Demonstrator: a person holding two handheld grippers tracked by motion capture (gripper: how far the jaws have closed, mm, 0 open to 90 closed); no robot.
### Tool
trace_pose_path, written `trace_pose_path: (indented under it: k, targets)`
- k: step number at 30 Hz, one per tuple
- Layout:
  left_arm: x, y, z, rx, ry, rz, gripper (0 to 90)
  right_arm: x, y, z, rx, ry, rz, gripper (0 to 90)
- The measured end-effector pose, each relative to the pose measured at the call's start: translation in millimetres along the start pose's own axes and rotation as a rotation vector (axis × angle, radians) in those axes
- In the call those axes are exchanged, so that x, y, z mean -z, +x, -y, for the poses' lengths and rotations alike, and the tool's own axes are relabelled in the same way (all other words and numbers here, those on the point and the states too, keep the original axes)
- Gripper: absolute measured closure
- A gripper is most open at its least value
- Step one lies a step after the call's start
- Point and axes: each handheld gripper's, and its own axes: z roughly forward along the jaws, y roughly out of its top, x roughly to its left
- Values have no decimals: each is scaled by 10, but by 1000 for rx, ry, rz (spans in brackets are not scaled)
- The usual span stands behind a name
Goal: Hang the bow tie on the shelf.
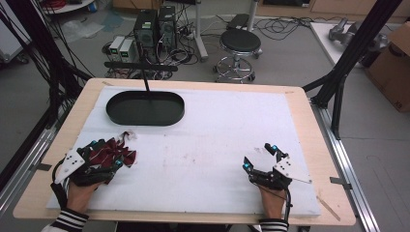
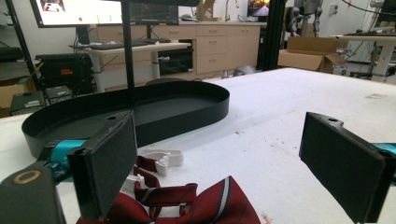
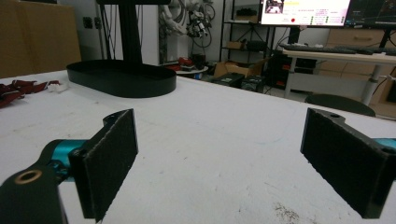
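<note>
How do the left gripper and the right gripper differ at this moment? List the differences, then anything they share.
The left gripper sits over the red striped bow tie; the right gripper is over bare white table cover. The left is nearer the black oval tray. Both have open jaws.

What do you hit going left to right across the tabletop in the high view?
Left tool, its jaws apart over the dark red striped bow tie → black oval tray, farther back → right tool, jaws open over bare white table cover.
</note>
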Motion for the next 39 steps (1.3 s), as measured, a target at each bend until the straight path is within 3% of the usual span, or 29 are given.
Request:
trace_pose_path:
  k: [17,25,33,39]
  targets:
    - [-3,-23,-5,-22,4,-9,118,0,8,-1,-7,6,15,101]
    - [-24,1,-20,-7,25,5,118,-2,4,-2,-3,5,17,102]
    - [-8,13,-135,-13,15,10,118,-2,5,-2,-5,6,20,101]
    - [-1,104,-276,-29,29,-14,118,-3,2,-2,-5,4,17,101]
